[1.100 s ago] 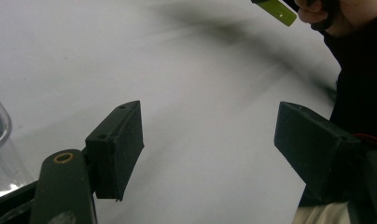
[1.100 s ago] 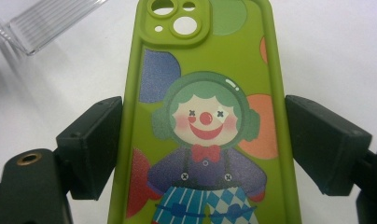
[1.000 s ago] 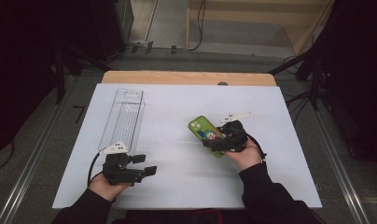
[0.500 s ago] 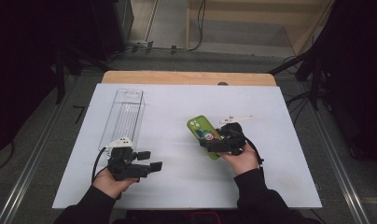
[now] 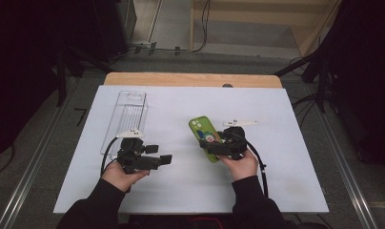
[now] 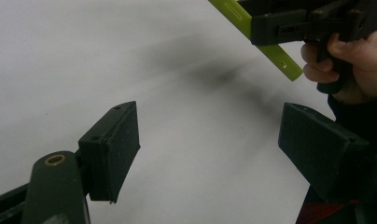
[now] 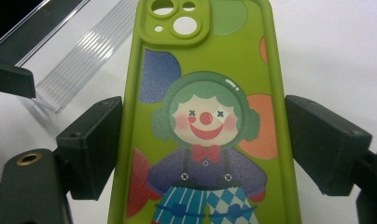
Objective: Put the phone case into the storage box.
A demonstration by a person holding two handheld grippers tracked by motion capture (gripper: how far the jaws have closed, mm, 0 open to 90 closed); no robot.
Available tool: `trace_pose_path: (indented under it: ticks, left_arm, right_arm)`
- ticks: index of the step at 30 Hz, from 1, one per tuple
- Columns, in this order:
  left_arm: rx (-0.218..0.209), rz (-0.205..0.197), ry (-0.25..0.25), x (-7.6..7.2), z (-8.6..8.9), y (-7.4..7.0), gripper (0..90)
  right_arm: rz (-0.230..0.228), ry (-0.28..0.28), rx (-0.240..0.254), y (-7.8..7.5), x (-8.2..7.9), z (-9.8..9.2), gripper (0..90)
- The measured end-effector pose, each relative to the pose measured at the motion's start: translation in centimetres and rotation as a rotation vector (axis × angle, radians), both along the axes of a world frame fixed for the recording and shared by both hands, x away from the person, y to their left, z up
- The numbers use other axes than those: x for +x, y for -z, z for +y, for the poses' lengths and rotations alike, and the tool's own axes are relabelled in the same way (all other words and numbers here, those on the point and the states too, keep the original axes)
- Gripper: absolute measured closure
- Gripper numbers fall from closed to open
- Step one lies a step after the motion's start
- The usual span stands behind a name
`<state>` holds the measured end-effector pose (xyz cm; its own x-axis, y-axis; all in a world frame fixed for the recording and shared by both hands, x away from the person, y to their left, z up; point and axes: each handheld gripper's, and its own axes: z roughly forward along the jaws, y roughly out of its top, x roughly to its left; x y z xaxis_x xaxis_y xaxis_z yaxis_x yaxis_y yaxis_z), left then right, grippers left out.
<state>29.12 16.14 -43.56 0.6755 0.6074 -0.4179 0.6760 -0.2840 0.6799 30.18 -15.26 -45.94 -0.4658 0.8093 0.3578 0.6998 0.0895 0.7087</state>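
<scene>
From the clear plastic box (image 5: 128,114) at ten o'clock on the white table (image 5: 286,191), the left gripper (image 5: 166,159) hovered with jaws apart and nothing between them, while the right gripper (image 5: 205,145) clamped the green clown-printed phone case (image 5: 206,136), which bore no legible writing, near centre

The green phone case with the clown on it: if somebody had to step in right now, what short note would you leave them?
Right tongs: shut on the green phone case across its two long sides, clown side facing the camera, held off the table.
Left tongs: open, jaws just widening, nothing between them, pointed toward the case.
Clear plastic box: lying on the table at the left, beyond the left tongs, untouched.
Done: case picked up.
Left: probably hand the case over or put it in the box; I cannot tell which.
</scene>
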Motion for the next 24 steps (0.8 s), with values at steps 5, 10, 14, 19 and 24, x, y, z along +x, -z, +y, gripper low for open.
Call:
trace_pose_path:
  ticks: [5,10,14,19,24]
  left_arm:
    - [0.022,-0.002,-0.009,0.6,-0.7,-0.5,21.7]
    - [0.011,0.007,-0.019,1.4,-1.5,-0.8,22.0]
    - [0.01,0.018,-0.022,1.9,-2.0,-0.9,22.0]
    - [-0.022,0.04,-0.021,2.8,-2.6,-1.0,22.1]
    - [-0.021,0.045,-0.04,3.4,-3.0,-1.3,22.2]
  right_arm:
    - [-0.001,0.007,0.03,0.3,-0.2,0.1,14.5]
    - [-0.003,0.019,0.07,0.8,-0.1,0.2,14.5]
    - [0.005,0.024,0.077,1.2,-0.3,0.5,14.5]
    - [0.002,0.035,0.077,1.5,-0.6,0.7,14.5]
    - [-0.011,0.053,0.091,2.0,-0.8,0.8,14.5]
